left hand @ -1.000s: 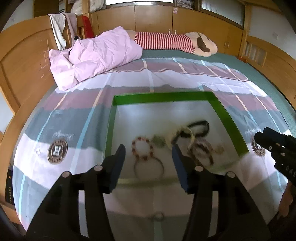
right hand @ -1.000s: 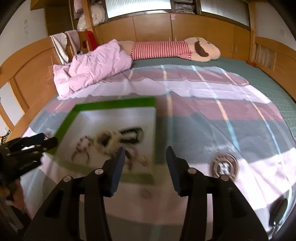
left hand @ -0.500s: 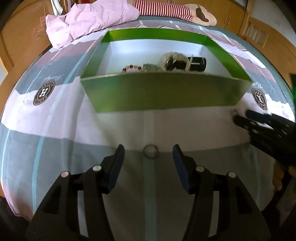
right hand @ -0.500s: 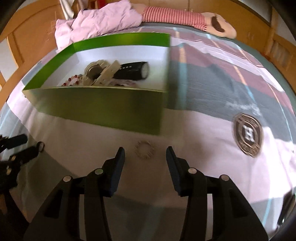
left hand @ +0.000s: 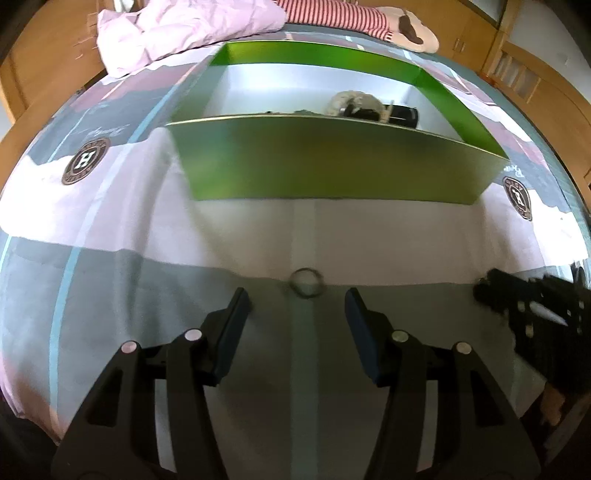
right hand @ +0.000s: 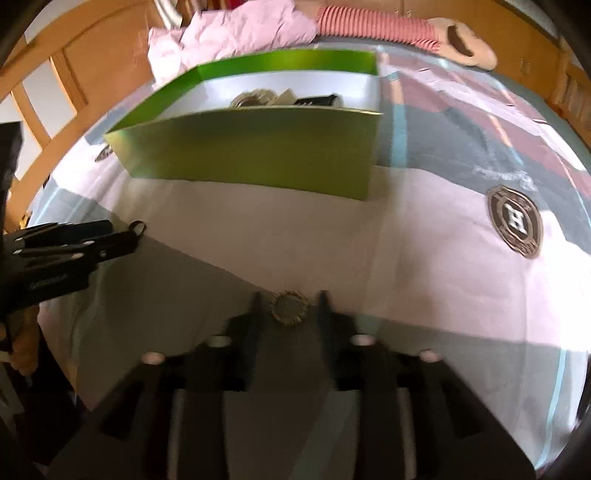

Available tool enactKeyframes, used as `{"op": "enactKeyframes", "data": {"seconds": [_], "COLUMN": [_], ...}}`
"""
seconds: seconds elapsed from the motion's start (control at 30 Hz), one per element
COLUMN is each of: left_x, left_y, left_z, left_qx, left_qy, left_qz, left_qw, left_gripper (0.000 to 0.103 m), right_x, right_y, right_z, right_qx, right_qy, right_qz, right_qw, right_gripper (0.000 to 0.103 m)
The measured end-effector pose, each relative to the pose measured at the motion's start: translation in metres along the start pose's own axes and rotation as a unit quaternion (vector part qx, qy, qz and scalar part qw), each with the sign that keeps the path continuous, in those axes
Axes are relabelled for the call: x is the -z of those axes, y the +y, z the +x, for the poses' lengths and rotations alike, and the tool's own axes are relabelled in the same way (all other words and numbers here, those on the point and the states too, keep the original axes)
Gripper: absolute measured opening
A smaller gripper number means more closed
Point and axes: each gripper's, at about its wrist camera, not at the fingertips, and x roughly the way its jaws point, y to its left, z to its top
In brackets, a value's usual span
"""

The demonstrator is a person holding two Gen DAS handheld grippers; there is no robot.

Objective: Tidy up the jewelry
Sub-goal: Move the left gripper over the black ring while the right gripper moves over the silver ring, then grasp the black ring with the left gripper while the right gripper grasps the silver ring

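Nearest the right wrist camera, the right gripper (right hand: 288, 295) is closing its jaws around a small toothed ring (right hand: 290, 307) that is lying on the bedspread (right hand: 424, 258); the ring is sitting between the fingertips, but the pads are not yet pressing on it, so nothing is being held. The left gripper (left hand: 297, 295) is hovering low with its jaws standing apart and empty, and a plain thin ring (left hand: 306, 282) is lying on the cloth just ahead of its fingertips (not between them). Beyond both rings, the green box (left hand: 332, 162) is resting on the bed, with bracelets and a dark band (left hand: 402, 114) already lying inside against its far end. Further back, a pink quilt (left hand: 184, 26) and a striped plush toy (left hand: 332, 14) are lying by the headboard. This looks like the pickup step for the loose rings: the right needs to finish pinching, while the left probably needs to edge forward so its jaws straddle its ring.
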Motion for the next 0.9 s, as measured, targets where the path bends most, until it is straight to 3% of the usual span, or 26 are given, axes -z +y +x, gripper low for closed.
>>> {"op": "enactKeyframes", "data": {"seconds": [0.23, 0.3, 0.33, 0.4, 0.5, 0.67, 0.73, 0.8, 0.9], "left_x": [-0.007, -0.008, -0.008, -0.008, -0.007, -0.001, 0.002, 0.005, 0.01], "left_y": [-0.012, -0.01, -0.008, -0.004, -0.004, -0.019, -0.026, -0.03, -0.032], "left_z": [0.016, 0.017, 0.016, 0.015, 0.007, -0.01, -0.01, -0.007, -0.003], "left_qx": [-0.007, -0.01, -0.012, -0.009, -0.016, 0.008, 0.012, 0.012, 0.008], "left_qy": [0.003, -0.002, -0.004, -0.005, -0.012, -0.024, -0.023, -0.017, -0.009], "left_qz": [0.007, 0.005, 0.002, -0.006, -0.008, 0.016, 0.025, 0.028, 0.029], "left_qw": [0.9999, 0.9999, 0.9999, 0.9999, 0.9998, 0.9996, 0.9994, 0.9994, 0.9995], "left_gripper": [0.044, 0.027, 0.021, 0.02, 0.02, 0.02, 0.02, 0.021, 0.027], "right_x": [0.005, 0.007, 0.006, 0.007, 0.005, 0.007, 0.008, 0.009, 0.011], "right_y": [-0.003, -0.001, 0.0, 0.007, 0.012, 0.007, 0.002, -0.002, -0.006], "right_z": [0.001, 0.003, 0.003, 0.005, 0.007, -0.003, -0.005, -0.007, -0.009], "right_qx": [0.003, 0.01, 0.015, 0.029, 0.025, 0.003, 0.006, 0.014, 0.034], "right_qy": [-0.02, -0.026, -0.029, -0.041, -0.043, -0.04, -0.037, -0.036, -0.034], "right_qz": [0.002, -0.006, -0.011, -0.033, -0.039, -0.026, -0.017, -0.008, -0.001], "right_qw": [1.0, 1.0, 0.999, 0.998, 0.998, 0.999, 0.999, 0.999, 0.999], "right_gripper": [0.041, 0.041, 0.034, 0.021, 0.021, 0.021, 0.025, 0.034, 0.036]}}
